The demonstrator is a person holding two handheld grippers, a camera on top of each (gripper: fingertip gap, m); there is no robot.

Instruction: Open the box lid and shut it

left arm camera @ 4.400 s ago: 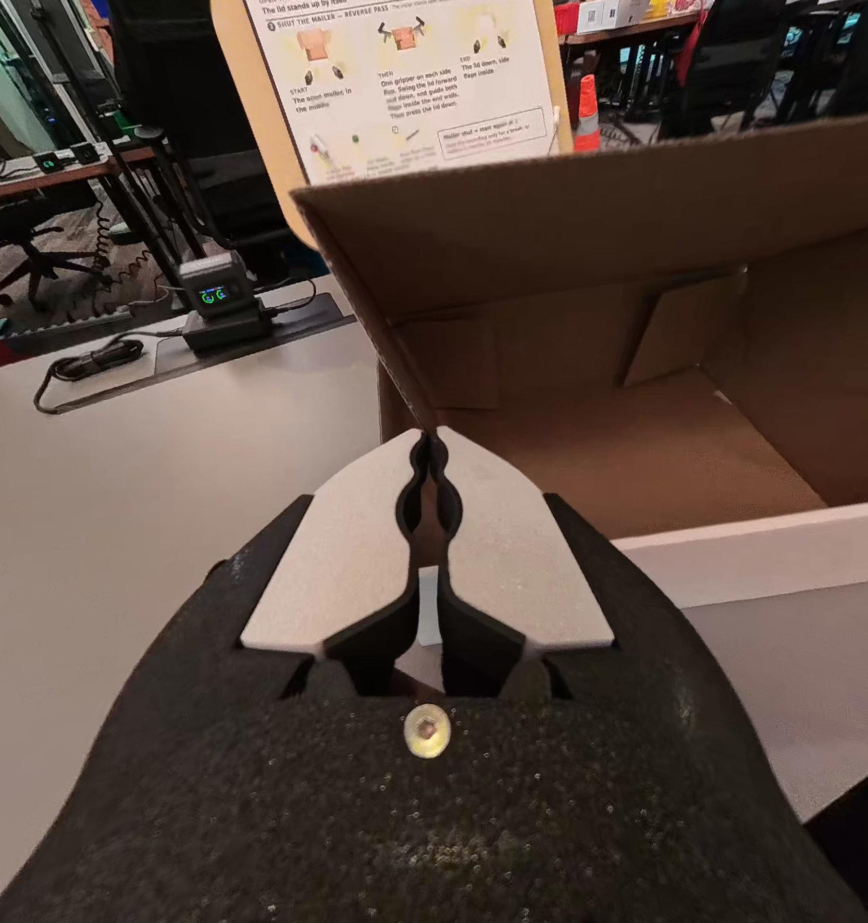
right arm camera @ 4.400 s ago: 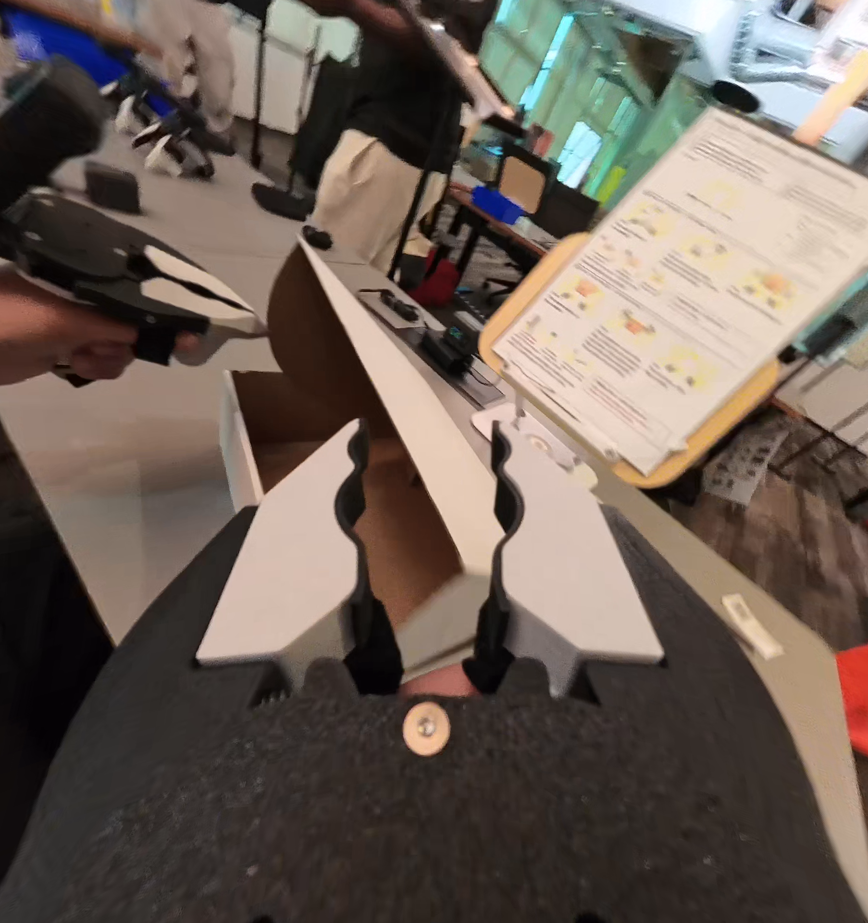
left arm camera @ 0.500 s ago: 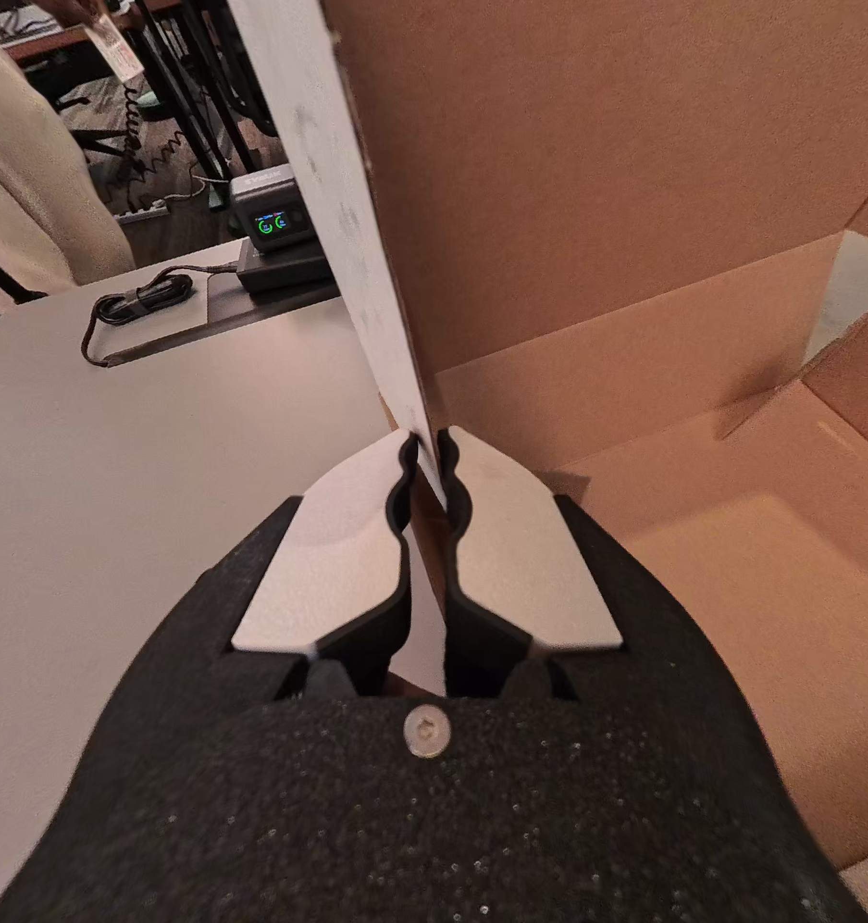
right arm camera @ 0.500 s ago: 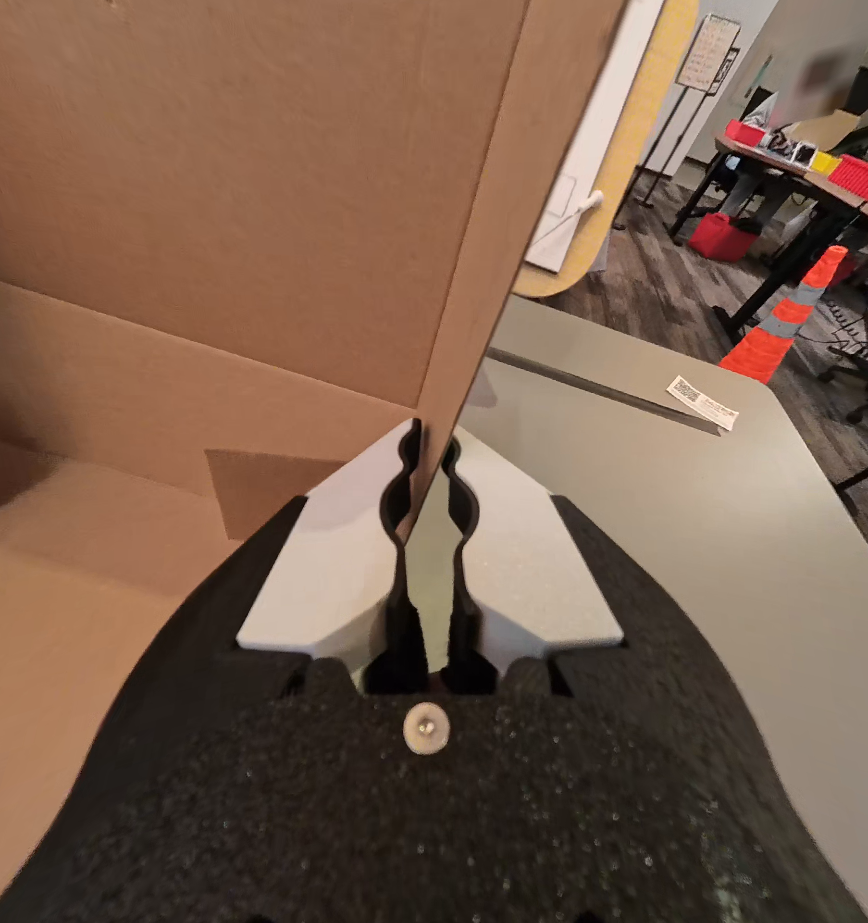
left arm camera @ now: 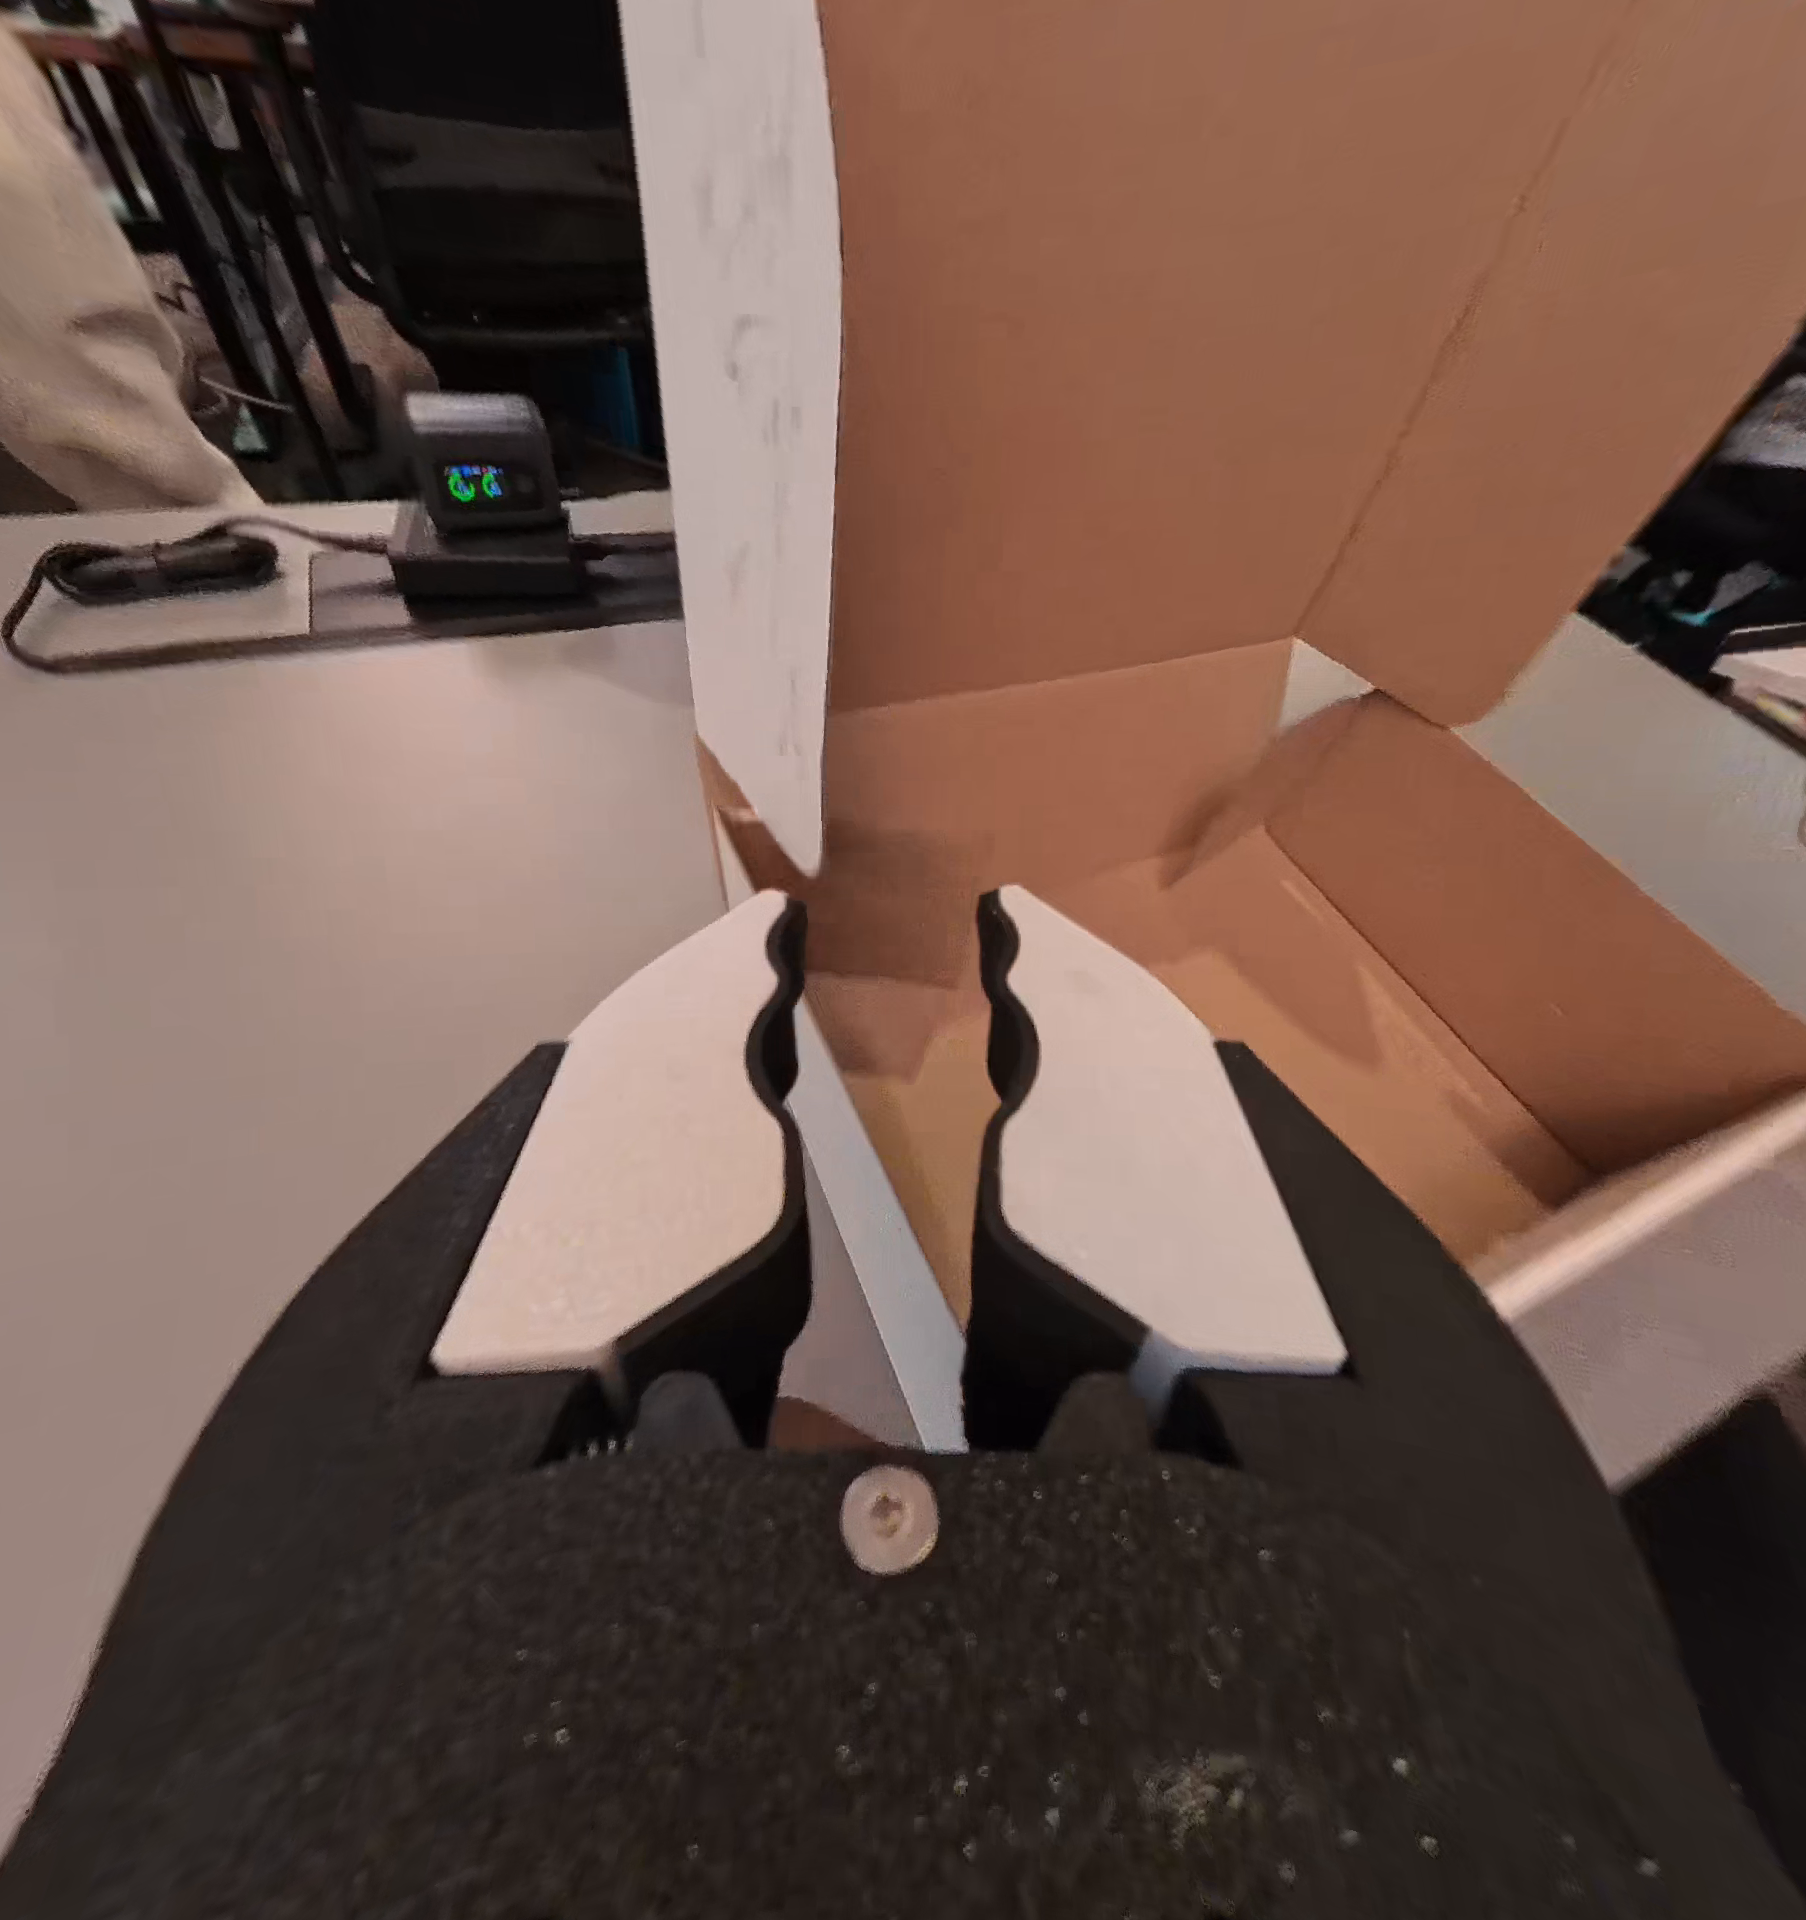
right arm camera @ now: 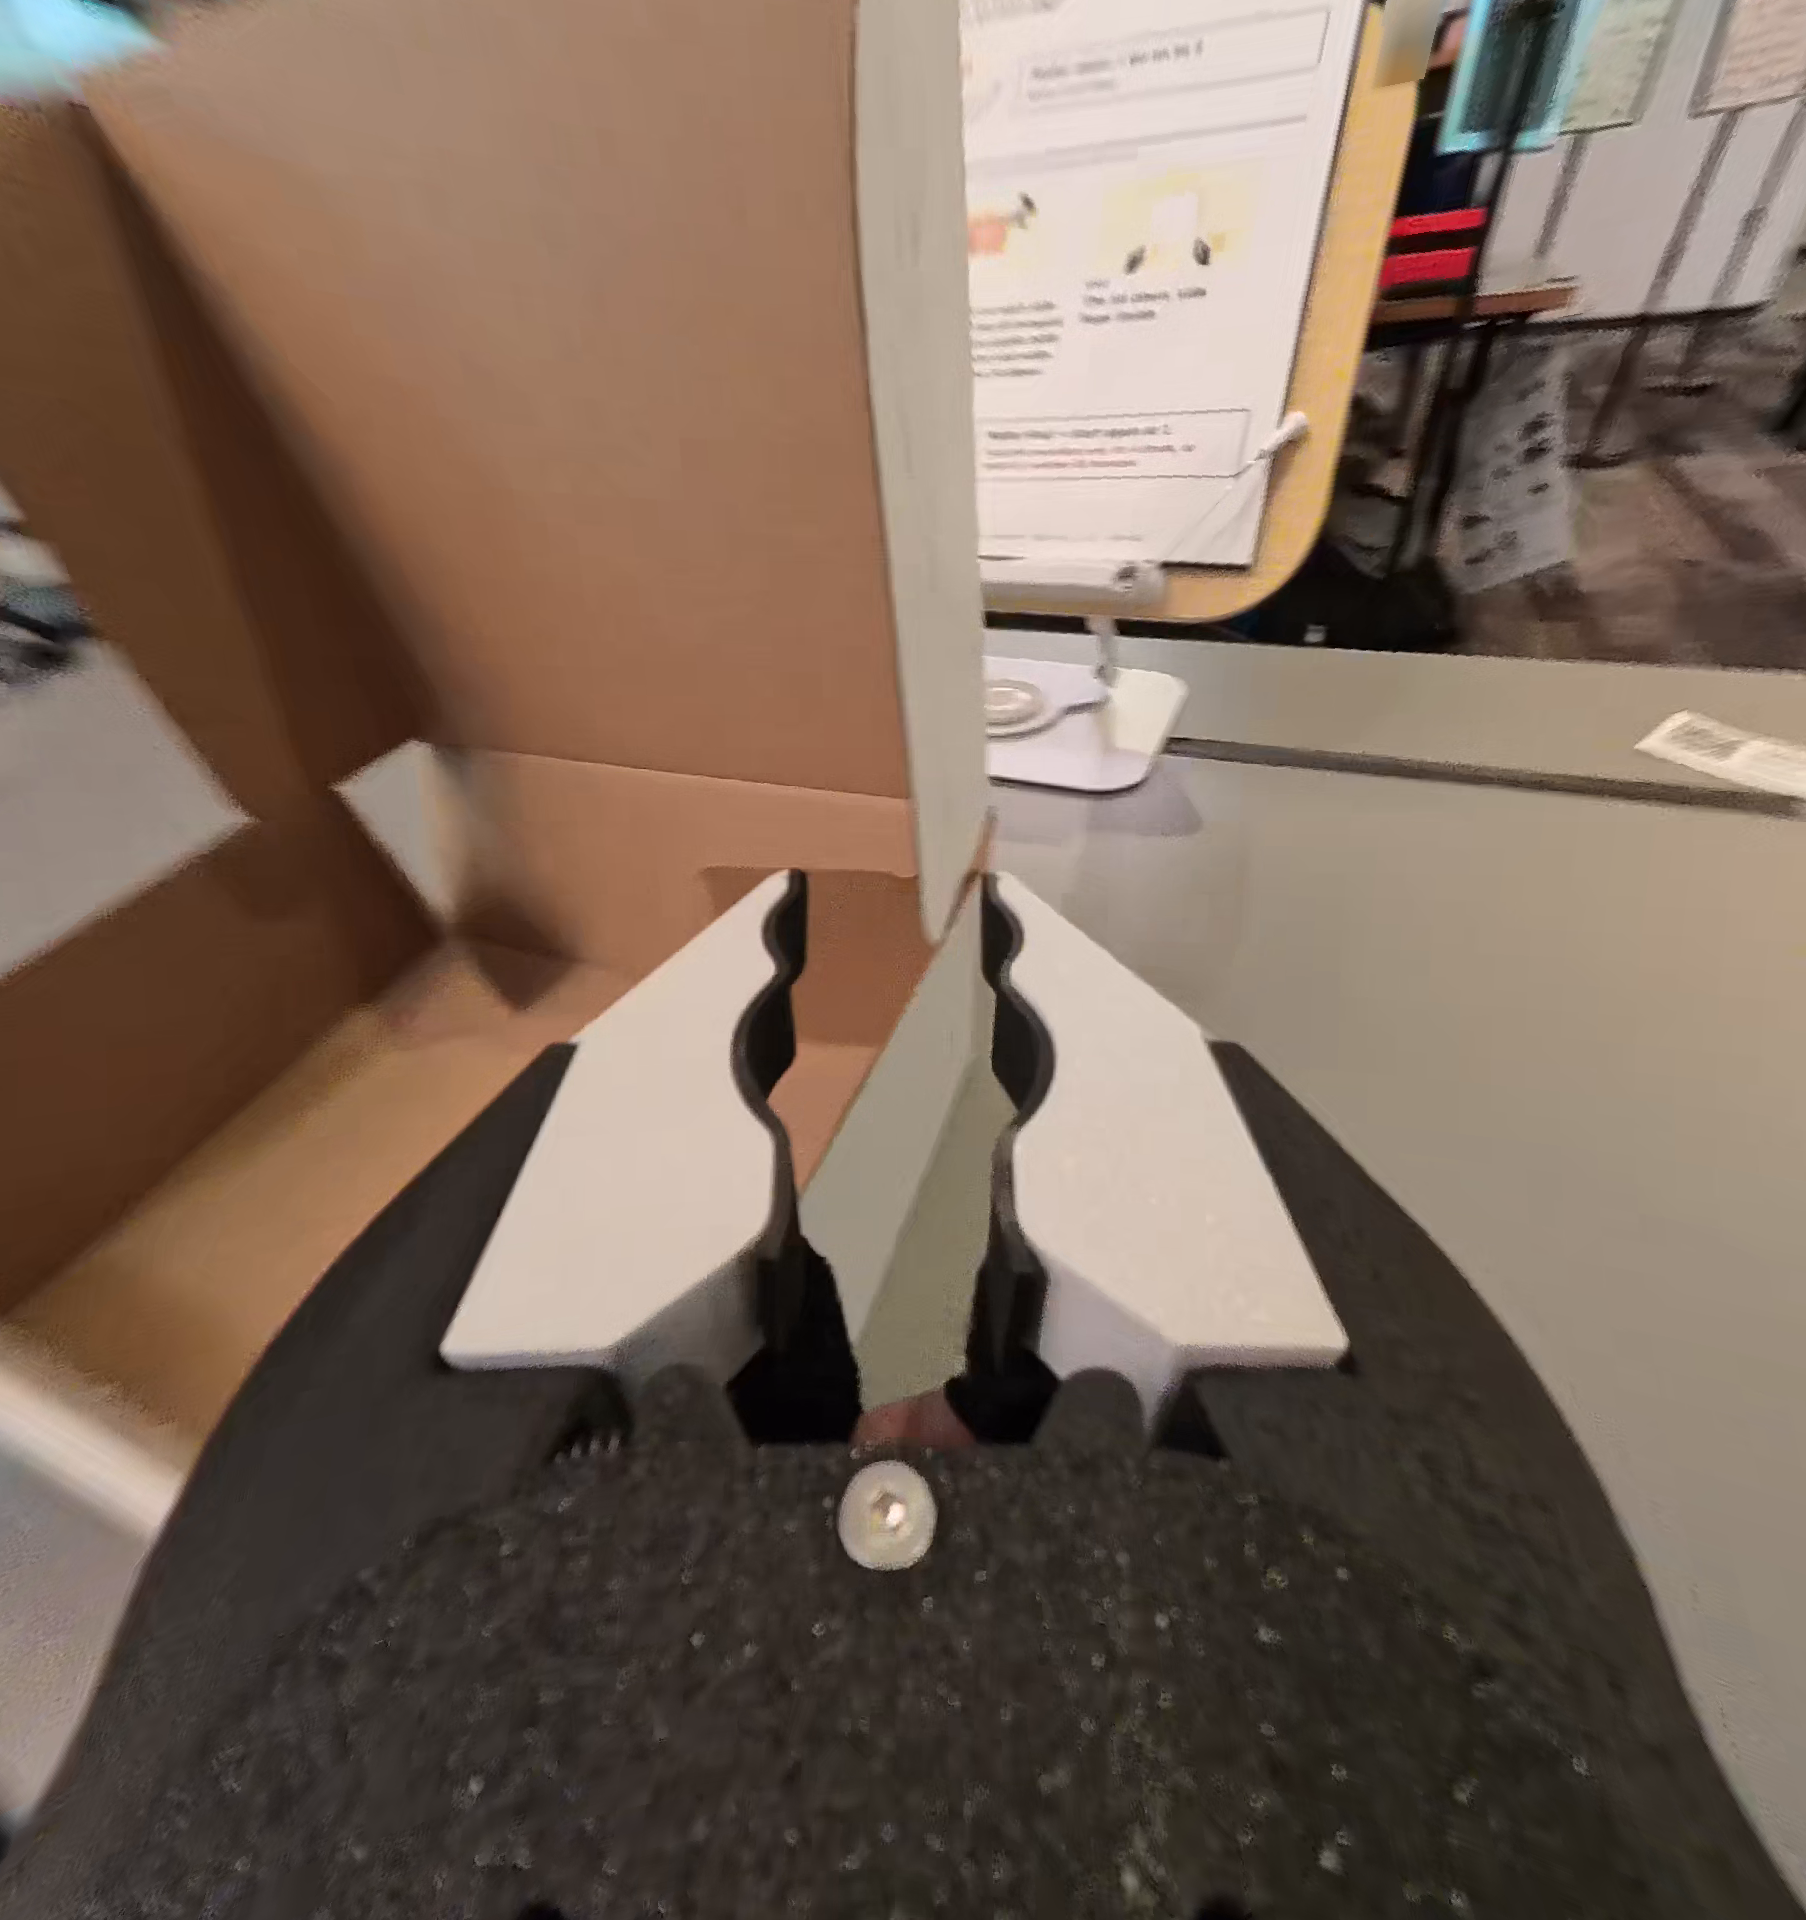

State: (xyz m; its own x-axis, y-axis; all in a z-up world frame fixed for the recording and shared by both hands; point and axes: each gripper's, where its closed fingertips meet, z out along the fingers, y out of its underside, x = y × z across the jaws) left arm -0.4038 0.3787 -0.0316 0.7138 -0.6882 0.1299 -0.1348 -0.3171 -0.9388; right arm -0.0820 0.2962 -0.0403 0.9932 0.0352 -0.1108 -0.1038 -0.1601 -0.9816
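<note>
so the box (left arm camera: 1398, 1039) sits on the pale worktop (left arm camera: 307, 883) with its lid (left arm camera: 1138, 364) standing pretty much straight up off the back edge, brown inside facing me. i'd call the opening half done — the box is wide open and looks empty as far as i can see in.

my left tongs (left arm camera: 888, 914) sit at the left rear corner, jaws apart, with the white side wall (left arm camera: 878, 1299) running between them and the lid's white side flap (left arm camera: 743, 416) rising just past the tips. not squeezing anything that i can tell. my right tongs (right arm camera: 894, 894) mirror that at the other corner, also spread, with the right wall (right arm camera: 920, 1143) in the gap and the other lid flap (right arm camera: 920, 416) standing edge-on just ahead. that flap looks close to the right-hand finger but i can't say if it touches.

what's left is the whole shutting half — swing the lid forward and down, get both side flaps tucked inside the walls, press it flat. my guess is the flaps are the fiddly bit since they could catch outside the walls.

background stuff: an instruction sheet on a stand (right arm camera: 1138, 364) behind the box, a little charger with a lit screen (left arm camera: 478, 488) at the far edge.
</note>
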